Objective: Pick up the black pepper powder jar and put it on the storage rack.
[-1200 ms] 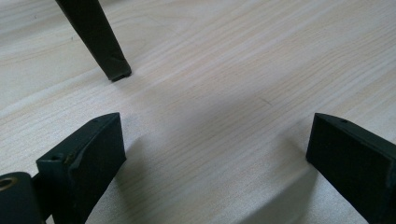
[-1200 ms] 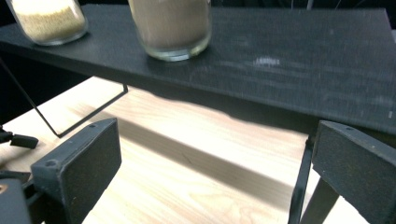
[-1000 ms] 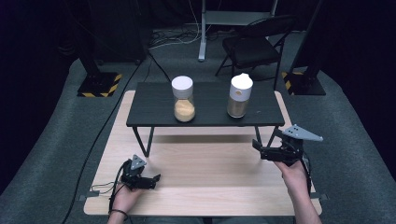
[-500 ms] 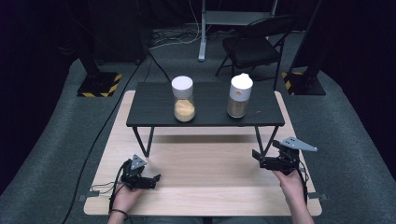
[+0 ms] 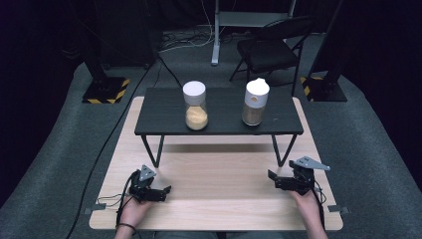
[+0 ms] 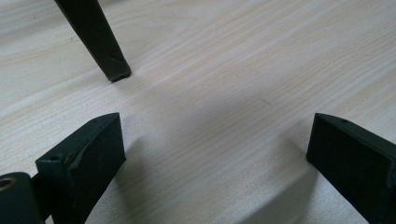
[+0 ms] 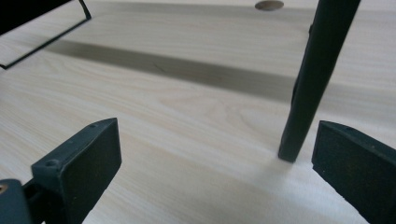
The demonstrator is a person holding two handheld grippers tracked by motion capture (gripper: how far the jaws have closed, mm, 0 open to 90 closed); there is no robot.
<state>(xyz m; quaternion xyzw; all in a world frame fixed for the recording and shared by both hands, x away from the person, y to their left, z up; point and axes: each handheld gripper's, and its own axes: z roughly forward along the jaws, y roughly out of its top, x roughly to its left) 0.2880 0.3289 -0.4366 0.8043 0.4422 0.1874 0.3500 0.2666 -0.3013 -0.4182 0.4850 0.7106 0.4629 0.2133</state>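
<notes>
Two jars on small black table [image 5: 224, 107]: left jar [image 5: 195, 105] with pale grains, right jar [image 5: 255, 102] white-capped, both untouched. Right gripper [image 5: 282, 181] lower and nearer to wooden board [image 5: 214, 199] than second ago, jaws wide, empty. Left gripper [image 5: 158, 191] unchanged, resting, wide, empty. Probably settling before start.

The wooden table [image 5: 214, 199] is showing a pale, light-brown grain with fine streaks. The raised shelf [image 5: 219, 117] standing on it is looking matte black, legs included. The left jar [image 5: 195, 105] is wearing a white lid over orange-yellow grains, while the right jar [image 5: 255, 101] is carrying a white cap above brownish contents. Both the left gripper [image 5: 158, 191] and the right gripper [image 5: 278, 180] are appearing black, each topped with a grey plate. The floor [image 5: 59, 149] is lying dark grey, and the stand bases [image 5: 104, 90] are bearing yellow-and-black stripes.
</notes>
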